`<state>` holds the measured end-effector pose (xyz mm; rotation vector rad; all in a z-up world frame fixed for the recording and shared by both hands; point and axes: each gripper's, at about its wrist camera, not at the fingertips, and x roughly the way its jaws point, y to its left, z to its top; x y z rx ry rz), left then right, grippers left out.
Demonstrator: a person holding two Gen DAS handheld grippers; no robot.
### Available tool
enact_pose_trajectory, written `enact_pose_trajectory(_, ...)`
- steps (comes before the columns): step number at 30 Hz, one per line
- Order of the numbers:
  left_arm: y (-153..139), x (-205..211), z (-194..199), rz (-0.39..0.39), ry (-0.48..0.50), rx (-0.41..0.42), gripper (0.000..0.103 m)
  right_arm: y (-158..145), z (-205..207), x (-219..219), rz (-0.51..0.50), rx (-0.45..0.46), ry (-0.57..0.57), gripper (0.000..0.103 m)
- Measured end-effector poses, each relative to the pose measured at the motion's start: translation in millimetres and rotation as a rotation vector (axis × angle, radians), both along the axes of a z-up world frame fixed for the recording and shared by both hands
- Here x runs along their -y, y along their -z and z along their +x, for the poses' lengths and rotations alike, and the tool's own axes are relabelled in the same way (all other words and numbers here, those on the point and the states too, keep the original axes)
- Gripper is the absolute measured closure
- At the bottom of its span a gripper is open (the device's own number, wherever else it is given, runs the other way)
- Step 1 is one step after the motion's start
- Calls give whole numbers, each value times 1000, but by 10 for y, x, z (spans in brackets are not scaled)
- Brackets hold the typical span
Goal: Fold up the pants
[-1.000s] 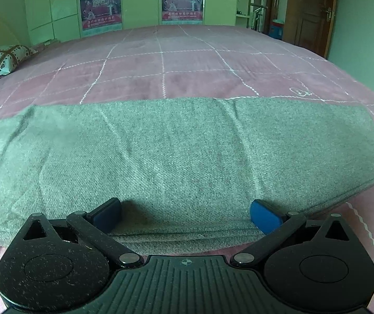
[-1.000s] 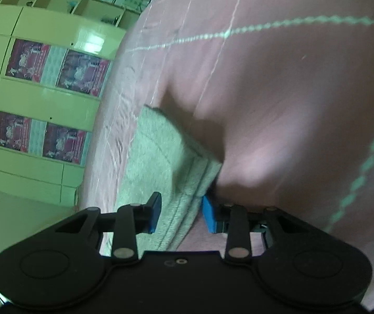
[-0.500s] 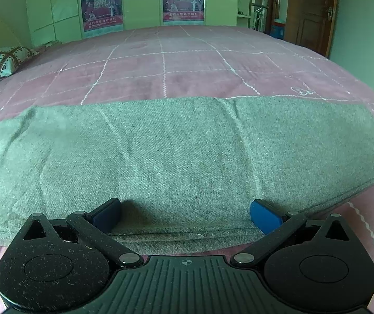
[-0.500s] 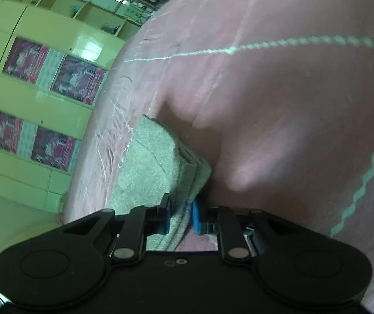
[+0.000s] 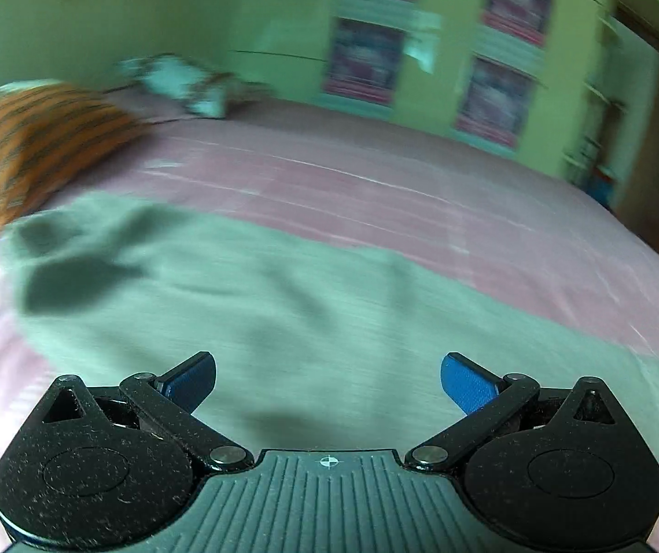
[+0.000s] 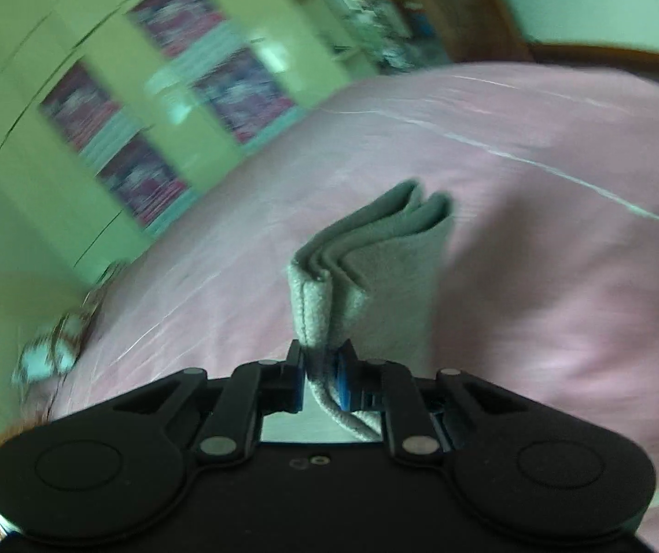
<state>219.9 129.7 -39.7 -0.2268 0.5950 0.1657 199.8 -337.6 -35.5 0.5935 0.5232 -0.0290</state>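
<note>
Lying across the pink bed (image 5: pixel 421 193), the grey-green pants (image 5: pixel 246 304) stretched in a long band from about 9 o'clock to 3 o'clock in the left wrist view. Their long side ran left to right, and some soft wrinkles and dark shadows sat near the 10 o'clock end. The left gripper (image 5: pixel 328 380) hung over the near edge of the cloth with its two blue fingers (image 5: pixel 467 389) spread wide and nothing between them.

The right gripper (image 6: pixel 320 378) was pinching one end of the pants (image 6: pixel 375 267) tight. That end stood up in a bunch of folded layers, pointing away toward 12 o'clock, with pink bed cover (image 6: pixel 560 230) all around it.

An orange striped pillow (image 5: pixel 30 147) sat at 10 o'clock, close to the left end of the pants, though the blur hid if they touched. A small patterned cushion (image 5: pixel 182 83) lay farther back near 11 o'clock by the green wall. Green cupboards with dark posters (image 5: pixel 495 92) stood past the far side of the bed at 1 o'clock, and a brown door (image 5: pixel 656 175) was at 2 o'clock.

Past the far edge of the pants, a wide stretch of pink cover lay open toward 12 o'clock. Both pictures were blurry.
</note>
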Motion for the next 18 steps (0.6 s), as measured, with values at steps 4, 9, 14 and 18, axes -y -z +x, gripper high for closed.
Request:
enact_pose_trajectory(4, 69, -543, -195, -26, -73, 5, 0, -118, 307, -1060, -60, 43, -158, 98)
enact_pose_trajectory(9, 254, -997, -277, 21, -135, -45, 0, 261, 493, -2548, -122, -47, -478, 67)
enact_pose_trajectory(14, 349, -1310, -411, 3, -170, -58, 0, 476, 200, -2998, -146, -60, -624, 78)
enact_pose_trajectory(18, 318, -1274, -416, -46, -134, -35, 0, 445, 154, -2661, -140, -17, -473, 79)
